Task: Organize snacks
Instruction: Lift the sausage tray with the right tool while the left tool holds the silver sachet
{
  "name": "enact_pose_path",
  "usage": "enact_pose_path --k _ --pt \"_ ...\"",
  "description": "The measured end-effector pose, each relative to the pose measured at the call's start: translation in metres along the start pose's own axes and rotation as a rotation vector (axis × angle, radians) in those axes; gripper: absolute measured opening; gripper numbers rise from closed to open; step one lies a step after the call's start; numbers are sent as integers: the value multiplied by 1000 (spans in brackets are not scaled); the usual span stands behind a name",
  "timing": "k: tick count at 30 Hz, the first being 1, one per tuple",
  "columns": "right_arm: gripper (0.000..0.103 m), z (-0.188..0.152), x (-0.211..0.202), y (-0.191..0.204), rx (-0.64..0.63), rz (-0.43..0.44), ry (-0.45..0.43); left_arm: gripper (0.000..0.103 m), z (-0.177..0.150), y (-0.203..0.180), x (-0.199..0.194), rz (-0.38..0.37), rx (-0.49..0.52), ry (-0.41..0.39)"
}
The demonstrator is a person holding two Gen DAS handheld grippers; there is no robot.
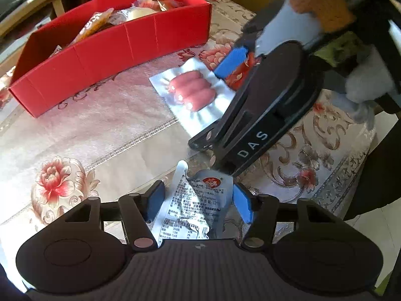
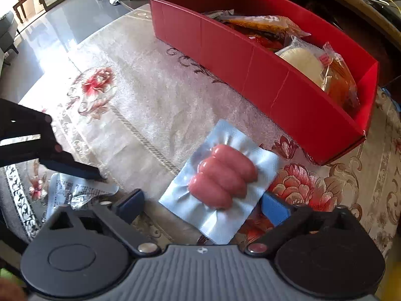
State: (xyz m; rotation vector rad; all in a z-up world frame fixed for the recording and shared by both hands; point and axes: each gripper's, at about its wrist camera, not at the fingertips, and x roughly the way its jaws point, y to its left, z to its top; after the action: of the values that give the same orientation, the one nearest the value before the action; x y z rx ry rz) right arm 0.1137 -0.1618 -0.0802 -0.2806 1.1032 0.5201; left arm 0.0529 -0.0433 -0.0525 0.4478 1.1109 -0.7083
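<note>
Bright daylight, strong in both views. Right wrist view: glare washes out the floor (image 2: pixel 50 37) at upper left and bleaches the tablecloth (image 2: pixel 140 92) below it. Left wrist view: left half of the tablecloth (image 1: pixel 75 130) overexposed, pattern faded. Sausage pack (image 1: pixel 193 92) slightly motion-blurred there, specular spots on the film; sharper in the right wrist view (image 2: pixel 220 180). Crumpled wrapper (image 1: pixel 190 208) reflects white patches, print readable. Red box (image 2: pixel 263 75) saturated, inner wall shaded. Heavy fisheye bending at the edges, dark vignette corners. Right gripper (image 1: pixel 233 62) soft, close to the lens.
</note>
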Motion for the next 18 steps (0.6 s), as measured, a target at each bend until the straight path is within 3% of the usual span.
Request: enact_pose_path --k 2,6,7,12,14,16,18 --pt "61 0 -3 2 5 -2 -6 64 -1 0 -2 10 -8 -6" --pt "31 -5 -13 -3 51 -4 -11 64 -5 8 -9 31 -41 -22" --pt "29 -6 -15 -5 64 -8 -11 64 -6 11 -11 35 -54 -26" --pt "32 -15 -24 -24 221 58 -6 64 -14 21 -19 31 -104 -39" --pt "49 -18 -32 -33 305 58 -17 64 -16 22 -19 25 -103 -36" --pt "59 -18 -39 -44 418 65 -49 64 -18 21 -17 14 -104 -30" --pt "62 -10 -40 -51 499 72 -78 64 -17 19 -16 22 -102 -27"
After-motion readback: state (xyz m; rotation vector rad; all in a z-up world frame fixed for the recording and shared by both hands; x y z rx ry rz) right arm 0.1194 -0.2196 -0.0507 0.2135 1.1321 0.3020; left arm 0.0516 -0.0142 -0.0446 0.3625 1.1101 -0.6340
